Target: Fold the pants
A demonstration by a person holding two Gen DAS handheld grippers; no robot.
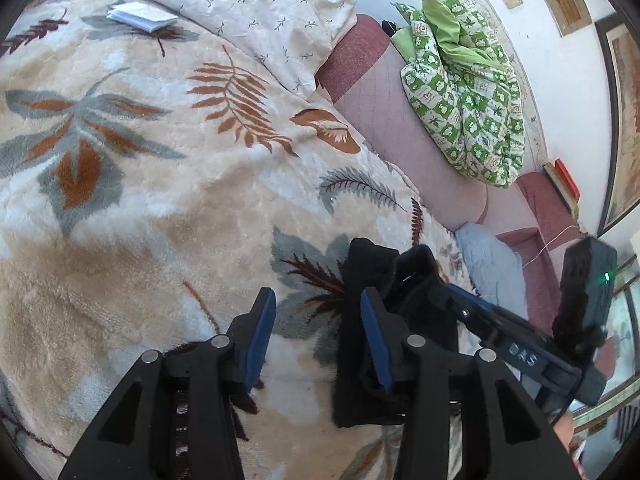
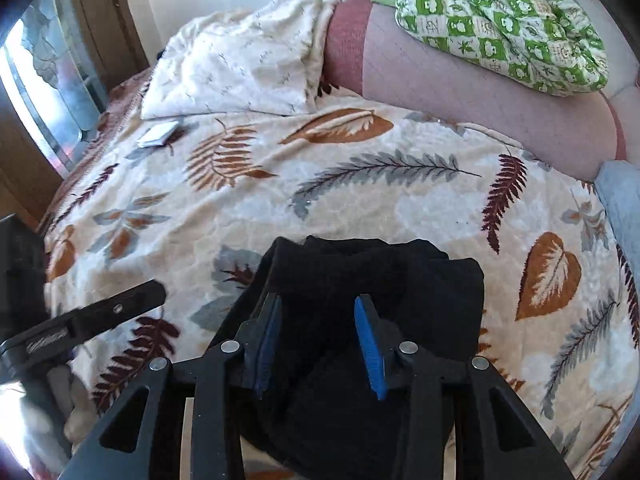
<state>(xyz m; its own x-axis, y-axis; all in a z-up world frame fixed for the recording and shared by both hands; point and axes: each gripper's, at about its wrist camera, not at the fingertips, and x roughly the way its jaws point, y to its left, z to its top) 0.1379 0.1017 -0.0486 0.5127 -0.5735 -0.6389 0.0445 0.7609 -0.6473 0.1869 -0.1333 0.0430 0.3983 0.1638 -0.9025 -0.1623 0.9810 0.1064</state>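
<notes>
The black pants (image 2: 372,272) lie folded into a thick bundle on the leaf-patterned blanket (image 2: 360,184). My right gripper (image 2: 318,304) is open and sits directly over the bundle, its blue pads apart and holding nothing. In the left wrist view the pants (image 1: 372,268) lie just right of my left gripper (image 1: 318,300), which is open and empty above the blanket (image 1: 160,200). The right gripper's body (image 1: 520,344) shows at the lower right of that view. The left gripper's finger (image 2: 116,308) shows at the left of the right wrist view.
A white leaf-print pillow (image 1: 256,12) and a small folded white cloth (image 1: 140,16) lie at the far end of the bed. A green checked quilt (image 1: 468,92) rests on the pink sofa back (image 1: 400,120). A pale blue cloth (image 1: 488,264) lies at the right edge.
</notes>
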